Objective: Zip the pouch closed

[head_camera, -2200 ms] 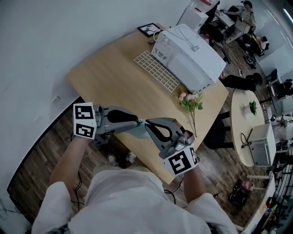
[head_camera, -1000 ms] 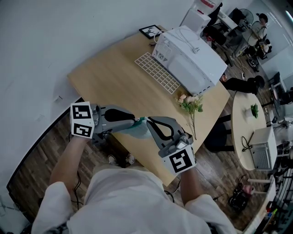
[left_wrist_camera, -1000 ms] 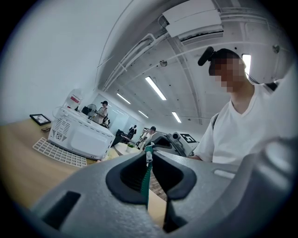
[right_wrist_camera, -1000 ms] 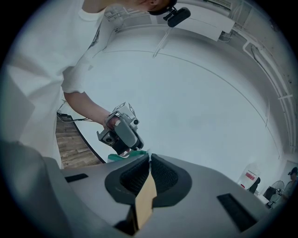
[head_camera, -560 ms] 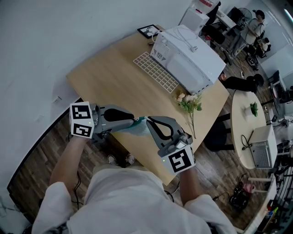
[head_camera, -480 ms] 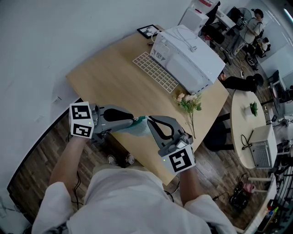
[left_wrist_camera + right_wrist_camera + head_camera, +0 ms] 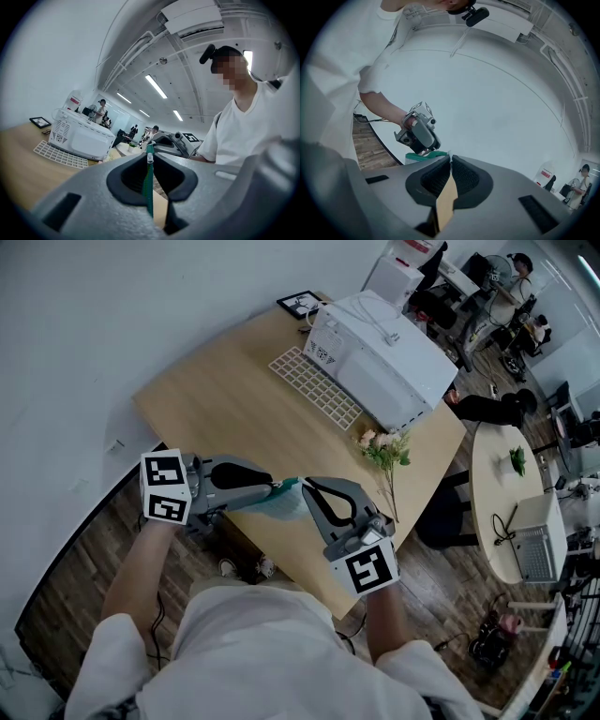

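A teal pouch [image 7: 281, 501] hangs over the table's near edge, stretched between my two grippers. My left gripper [image 7: 277, 487] points level and is shut on the pouch's edge. In the left gripper view the teal fabric [image 7: 149, 192] runs up between the closed jaws, with a small silver zipper piece at my left gripper's tip [image 7: 150, 157]. My right gripper [image 7: 302, 486] meets the pouch from the other side, shut on a small pale zipper pull at its tip [image 7: 449, 157]. The right gripper view shows the pouch [image 7: 423, 157] below my left gripper [image 7: 419, 133]. Most of the pouch is hidden.
On the wooden table [image 7: 216, 399] stand a white box-shaped appliance [image 7: 380, 357], a white grid mat [image 7: 314, 385], a sprig of flowers [image 7: 386, 451] and a small framed picture [image 7: 298, 304]. A round white table [image 7: 506, 512] and people at desks are at the right.
More of the teal pouch shows between the grippers than two seconds ago. Over the last second both grippers have barely moved.
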The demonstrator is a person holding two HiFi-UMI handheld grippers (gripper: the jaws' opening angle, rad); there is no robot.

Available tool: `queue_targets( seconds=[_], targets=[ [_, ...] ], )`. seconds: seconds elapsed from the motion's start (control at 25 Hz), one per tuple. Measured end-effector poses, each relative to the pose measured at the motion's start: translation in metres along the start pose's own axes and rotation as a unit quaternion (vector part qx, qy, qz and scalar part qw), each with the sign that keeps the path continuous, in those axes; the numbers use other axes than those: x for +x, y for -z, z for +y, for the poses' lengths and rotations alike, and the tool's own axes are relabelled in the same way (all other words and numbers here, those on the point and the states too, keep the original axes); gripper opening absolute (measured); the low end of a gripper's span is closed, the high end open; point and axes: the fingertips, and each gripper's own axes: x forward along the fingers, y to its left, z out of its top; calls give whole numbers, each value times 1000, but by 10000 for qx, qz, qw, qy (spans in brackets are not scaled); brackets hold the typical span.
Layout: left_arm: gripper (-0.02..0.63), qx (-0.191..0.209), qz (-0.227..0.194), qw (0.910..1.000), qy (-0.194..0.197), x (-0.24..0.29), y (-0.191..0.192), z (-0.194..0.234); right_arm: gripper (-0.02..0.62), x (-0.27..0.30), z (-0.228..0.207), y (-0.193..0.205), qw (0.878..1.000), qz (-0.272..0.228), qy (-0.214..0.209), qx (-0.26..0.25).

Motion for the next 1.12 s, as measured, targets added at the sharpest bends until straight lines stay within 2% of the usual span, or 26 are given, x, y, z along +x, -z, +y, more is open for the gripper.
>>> queue_targets(
  seconds=[0.52, 1.12],
  targets=[
    [48, -45, 25, 10000, -43, -3, 4, 5, 15, -8, -11, 8, 9995, 24, 180, 250],
    [48, -29, 71, 9999, -121, -11, 7, 12, 15, -1, -15, 11, 9993, 86, 279, 217]
  ],
)
